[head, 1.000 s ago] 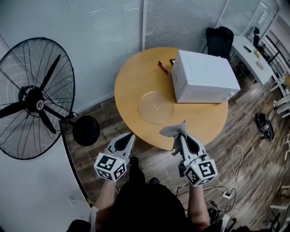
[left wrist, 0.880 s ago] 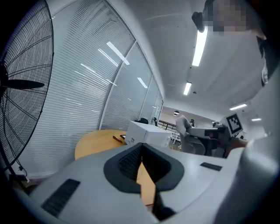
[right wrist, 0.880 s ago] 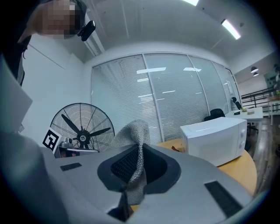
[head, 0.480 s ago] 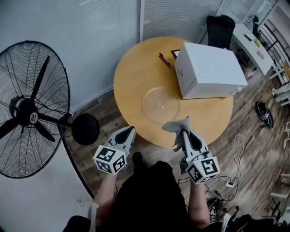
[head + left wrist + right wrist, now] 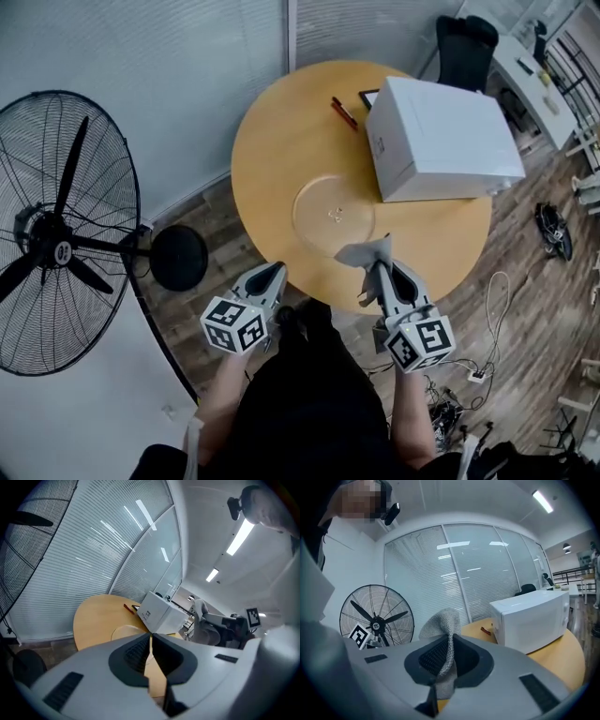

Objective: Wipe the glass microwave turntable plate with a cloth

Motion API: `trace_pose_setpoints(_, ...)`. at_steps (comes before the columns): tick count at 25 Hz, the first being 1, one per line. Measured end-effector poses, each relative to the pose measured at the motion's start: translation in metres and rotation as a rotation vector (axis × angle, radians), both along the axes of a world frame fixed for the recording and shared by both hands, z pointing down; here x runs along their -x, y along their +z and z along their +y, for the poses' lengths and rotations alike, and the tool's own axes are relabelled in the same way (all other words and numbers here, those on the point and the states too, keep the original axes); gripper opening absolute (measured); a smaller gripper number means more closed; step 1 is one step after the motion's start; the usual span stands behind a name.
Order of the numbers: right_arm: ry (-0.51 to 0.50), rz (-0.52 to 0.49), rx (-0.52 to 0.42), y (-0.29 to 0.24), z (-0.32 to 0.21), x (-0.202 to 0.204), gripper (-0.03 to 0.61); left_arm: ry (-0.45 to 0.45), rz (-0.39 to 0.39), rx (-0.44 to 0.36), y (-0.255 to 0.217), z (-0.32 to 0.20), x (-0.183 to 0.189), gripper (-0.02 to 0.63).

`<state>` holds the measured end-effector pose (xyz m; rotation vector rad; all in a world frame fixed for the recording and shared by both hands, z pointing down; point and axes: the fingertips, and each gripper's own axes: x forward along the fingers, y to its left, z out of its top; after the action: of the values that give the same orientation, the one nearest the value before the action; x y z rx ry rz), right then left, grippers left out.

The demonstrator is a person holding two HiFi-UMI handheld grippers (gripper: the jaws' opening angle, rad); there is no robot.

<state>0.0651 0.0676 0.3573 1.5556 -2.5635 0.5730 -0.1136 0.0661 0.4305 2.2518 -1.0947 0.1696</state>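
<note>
Cloth (image 5: 365,251) ready, plate (image 5: 328,214) just ahead
My right gripper (image 5: 378,272) pinches the cloth in its fingers; left gripper (image 5: 275,273) has fingers closed, empty — I'd press it flat and sweep circles.

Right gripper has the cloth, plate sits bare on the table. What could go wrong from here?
1. The glass plate lies loose on the round table, close beside the microwave. The left gripper is shut, empty and off the plate, so a wiping push may slide it.
2. The right gripper pinches the cloth by a narrow fold, so drag on the glass could pull it free.
</note>
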Motion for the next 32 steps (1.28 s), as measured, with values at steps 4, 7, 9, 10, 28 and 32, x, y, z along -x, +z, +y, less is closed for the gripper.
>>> trace_pose_setpoints(4,-0.032,-0.019,-0.005,0.001,-0.029,-0.006,0.029,-0.025,-0.012,0.040,0.011,-0.019,-0.008,-0.002)
trace_pose_setpoints(7,-0.058,-0.033,-0.008,0.004,-0.053,-0.011,0.029,-0.044,-0.027,0.064,0.019,-0.038,-0.013,-0.002)
trace_pose_setpoints(9,-0.077,-0.038,-0.004,0.007,-0.068,-0.013,0.029,-0.055,-0.031,0.084,0.026,-0.049,-0.016,0.010)
trace_pose_setpoints(10,-0.086,-0.041,0.000,0.009,-0.074,-0.014,0.029,-0.062,-0.030,0.098,0.030,-0.053,-0.018,0.014)
trace_pose_setpoints(28,-0.189,0.000,0.150,0.084,-0.116,-0.022,0.031,-0.258,0.070,0.389,0.149,-0.090,-0.026,0.115)
trace_pose_setpoints(32,-0.183,0.010,0.163,0.091,-0.119,-0.021,0.031,-0.268,0.090,0.456,0.176,-0.090,-0.026,0.132)
